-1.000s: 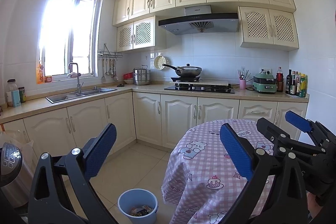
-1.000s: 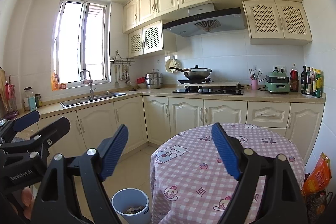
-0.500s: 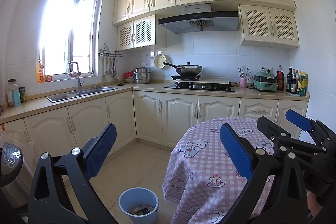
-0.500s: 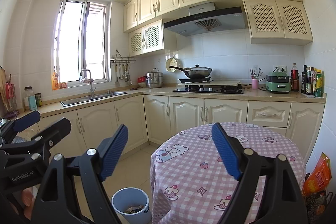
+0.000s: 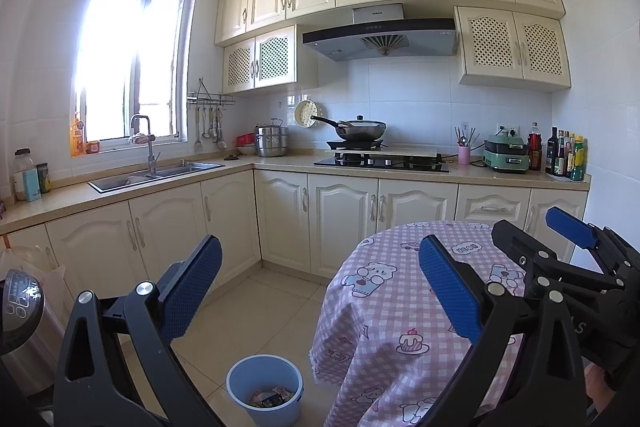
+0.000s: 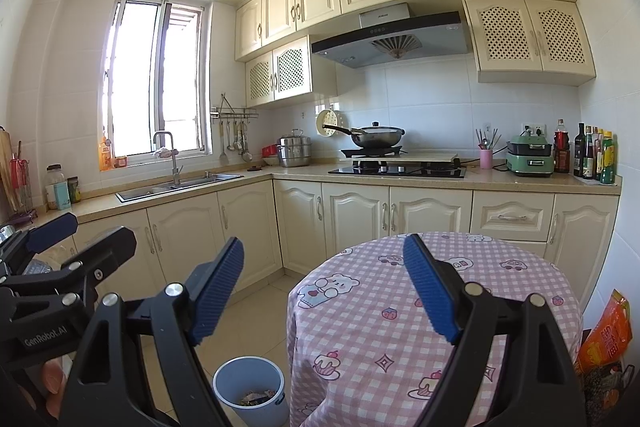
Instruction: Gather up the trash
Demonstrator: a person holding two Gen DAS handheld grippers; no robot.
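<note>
A light blue trash bin (image 5: 265,389) stands on the floor left of the round table, with wrappers (image 5: 271,396) lying inside; it also shows in the right wrist view (image 6: 250,385). My left gripper (image 5: 320,291) is open and empty, held high above the bin and the table's left edge. My right gripper (image 6: 323,291) is open and empty, held above the table's left side. Each gripper shows at the edge of the other's view: the right one (image 5: 560,239), the left one (image 6: 76,239). The checked tablecloth (image 6: 400,307) carries no loose trash that I can see.
Cream base cabinets (image 5: 340,219) and a countertop run behind, with a sink (image 5: 156,175), hob with wok (image 5: 360,131) and bottles (image 5: 564,155). A steel appliance (image 5: 20,307) stands at far left. Orange snack bags (image 6: 604,335) sit right of the table.
Both views have tilted slightly upward, so the table and bin sit a little lower in the frames. Both grippers stay open and empty.
</note>
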